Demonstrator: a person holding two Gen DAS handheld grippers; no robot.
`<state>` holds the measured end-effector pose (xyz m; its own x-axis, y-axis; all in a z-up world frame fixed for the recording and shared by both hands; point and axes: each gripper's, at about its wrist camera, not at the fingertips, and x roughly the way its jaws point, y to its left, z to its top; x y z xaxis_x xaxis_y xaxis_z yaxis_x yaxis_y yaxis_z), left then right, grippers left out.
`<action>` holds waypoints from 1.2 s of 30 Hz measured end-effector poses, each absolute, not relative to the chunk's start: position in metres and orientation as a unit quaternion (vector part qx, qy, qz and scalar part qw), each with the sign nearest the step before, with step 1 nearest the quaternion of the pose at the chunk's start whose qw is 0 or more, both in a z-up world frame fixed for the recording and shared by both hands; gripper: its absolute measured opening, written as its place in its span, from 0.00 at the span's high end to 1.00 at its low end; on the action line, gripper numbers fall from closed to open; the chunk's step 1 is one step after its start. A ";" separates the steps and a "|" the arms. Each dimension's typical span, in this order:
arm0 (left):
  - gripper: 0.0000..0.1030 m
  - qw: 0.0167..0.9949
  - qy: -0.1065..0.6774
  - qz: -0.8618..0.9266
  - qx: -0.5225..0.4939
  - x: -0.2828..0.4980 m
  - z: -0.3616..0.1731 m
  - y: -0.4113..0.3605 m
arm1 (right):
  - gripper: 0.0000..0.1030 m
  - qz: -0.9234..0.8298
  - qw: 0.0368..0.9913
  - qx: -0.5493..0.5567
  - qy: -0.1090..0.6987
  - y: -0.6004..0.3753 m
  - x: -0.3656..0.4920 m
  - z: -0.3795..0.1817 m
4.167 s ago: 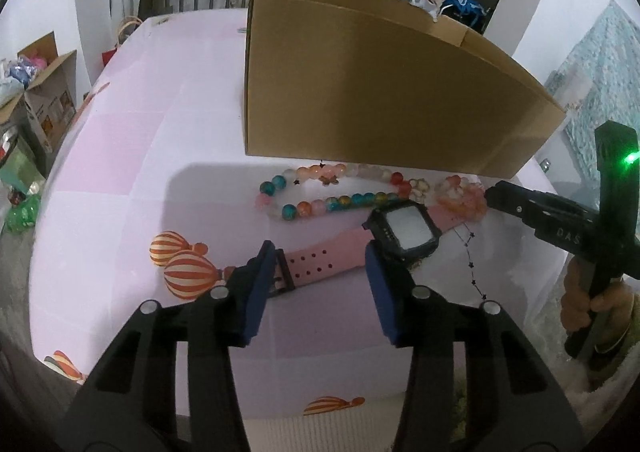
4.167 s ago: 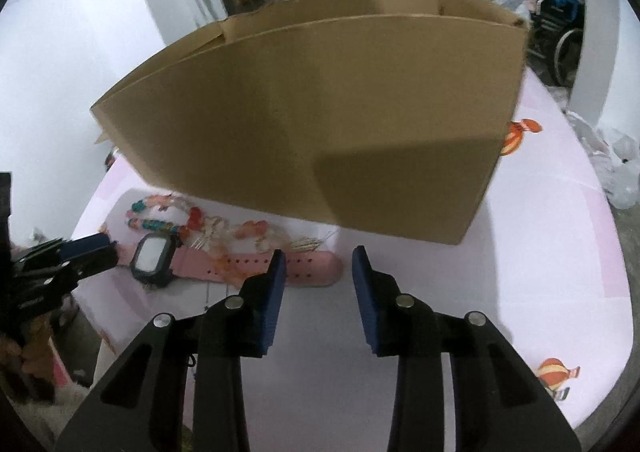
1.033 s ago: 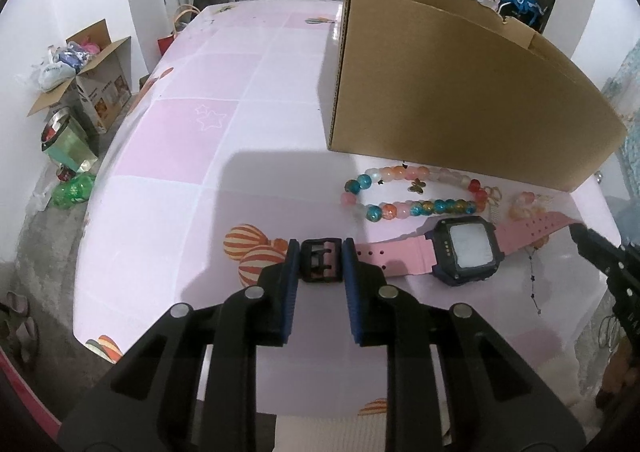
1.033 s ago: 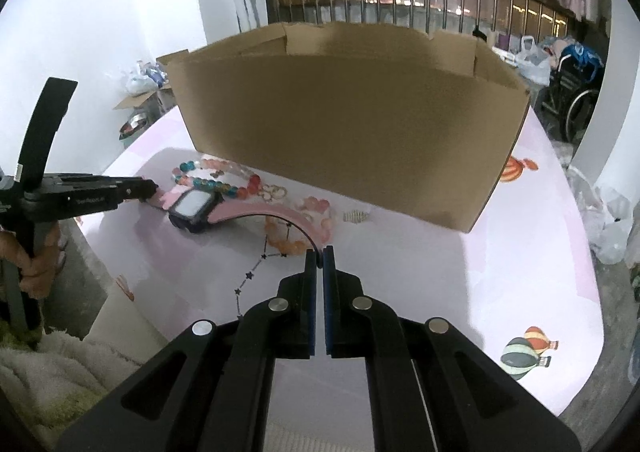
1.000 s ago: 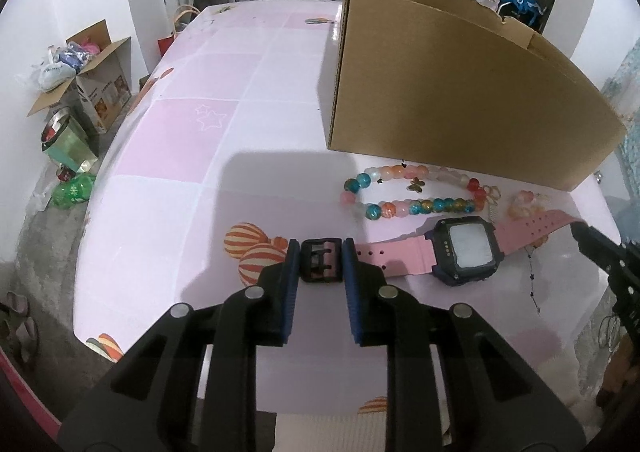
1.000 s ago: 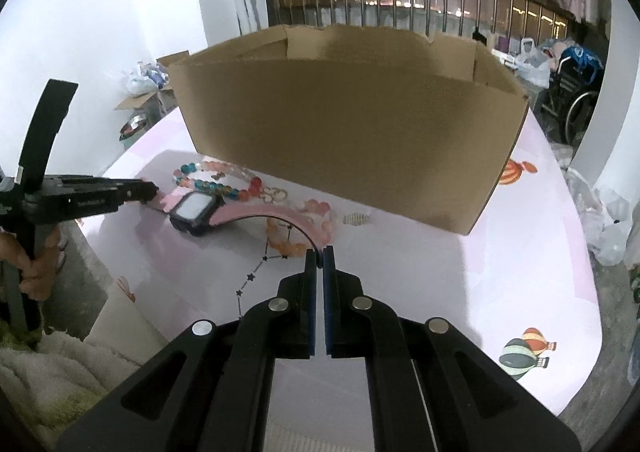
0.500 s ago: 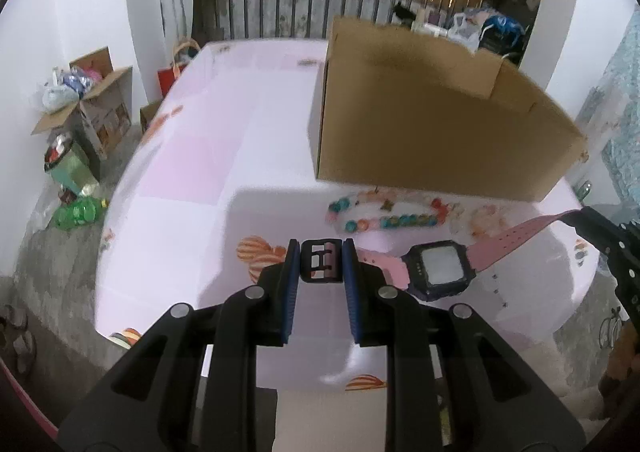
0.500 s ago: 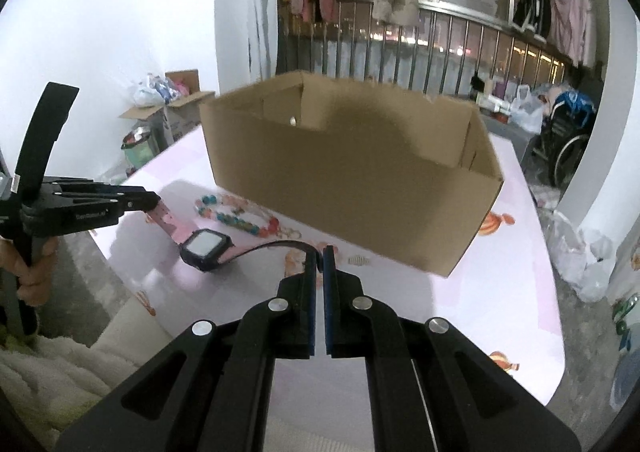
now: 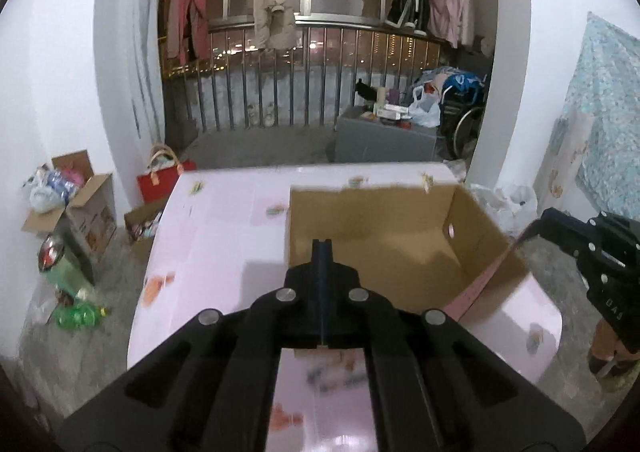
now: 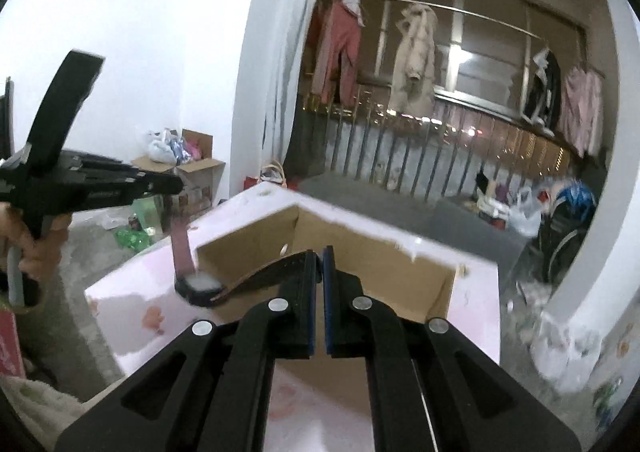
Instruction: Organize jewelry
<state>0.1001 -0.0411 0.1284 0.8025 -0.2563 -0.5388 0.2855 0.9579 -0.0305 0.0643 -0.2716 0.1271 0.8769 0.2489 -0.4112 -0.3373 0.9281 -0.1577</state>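
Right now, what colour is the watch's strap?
Pink strap on the watch, clearest in the right wrist view.

A metal railing (image 9: 304, 100) runs across the upper middle of the left wrist view, and above it hang a red garment (image 9: 185, 8), a beige coat (image 9: 273, 0), a black jacket (image 9: 412, 0) and a pink garment (image 9: 450, 8). At the left edge stands an open carton (image 9: 76, 204). A red bag (image 9: 164, 178) is beside it. A wheelchair (image 9: 466, 120) stands at right.
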 end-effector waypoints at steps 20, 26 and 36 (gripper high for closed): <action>0.91 0.925 0.343 -0.165 -0.026 0.129 0.059 -0.012 | 0.99 0.172 0.946 -0.044 0.272 -0.315 0.105 0.128; 0.73 0.911 0.362 -0.194 -0.039 0.082 0.020 -0.004 | 0.94 0.187 0.923 -0.005 0.337 -0.312 0.067 0.081; 0.61 0.896 0.385 -0.218 -0.020 0.028 -0.030 -0.020 | 0.61 0.261 0.843 0.084 0.463 -0.279 0.003 0.002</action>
<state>0.0284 -0.0205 -0.0303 0.6081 -0.4058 -0.6824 0.3747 0.9044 -0.2039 0.0032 -0.2788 0.0022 0.4342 0.5181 -0.7369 -0.3629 0.8493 0.3834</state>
